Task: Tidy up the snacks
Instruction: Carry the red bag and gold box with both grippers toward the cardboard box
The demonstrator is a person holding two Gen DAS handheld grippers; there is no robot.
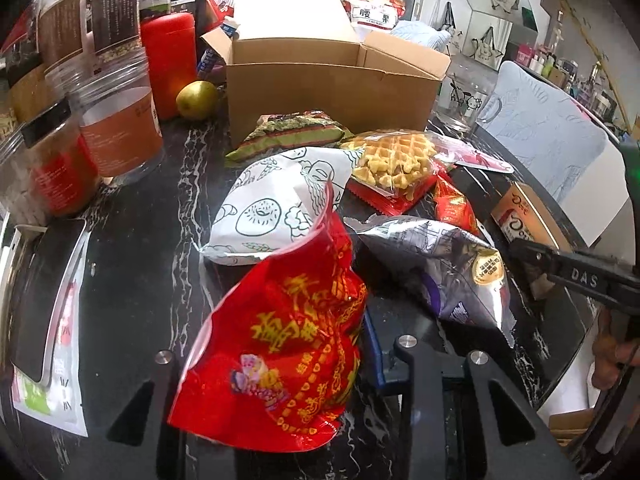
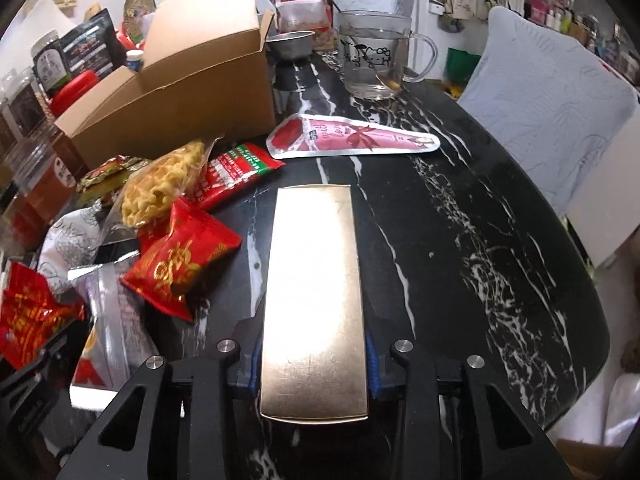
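1. The left tongs (image 1: 276, 364) are clamped on a red snack bag with gold lettering (image 1: 288, 332), which stands tilted up off the black marble tabletop (image 1: 132, 264), probably lifted clear so it can go to the box.
2. The right tongs (image 2: 314, 372) are closed on a flat gold-coloured box (image 2: 316, 292), one finger pad (image 2: 370, 364) pressing each long side; the narrow grip suits a rigid box that cannot crumple. Whether the box rests on the tabletop or hangs just above it cannot be told.
3. An open cardboard box (image 1: 332, 92) sits behind the heap, flaps up (the likely destination for the loose snacks).
4. Still on the tabletop in front of it lie a white bag with line drawings (image 1: 272, 208), a clear waffle packet (image 1: 396, 160), a silver bag (image 1: 440, 264), a green packet (image 1: 292, 132) and a small red pouch (image 2: 180, 268), overlapping one another.
5. A pink cone-shaped wrapper (image 2: 352, 138) lies apart, near a glass mug (image 2: 376, 60).
6. Jars (image 1: 116, 128) and a pear (image 1: 198, 100) stand left of the box, out of the way.
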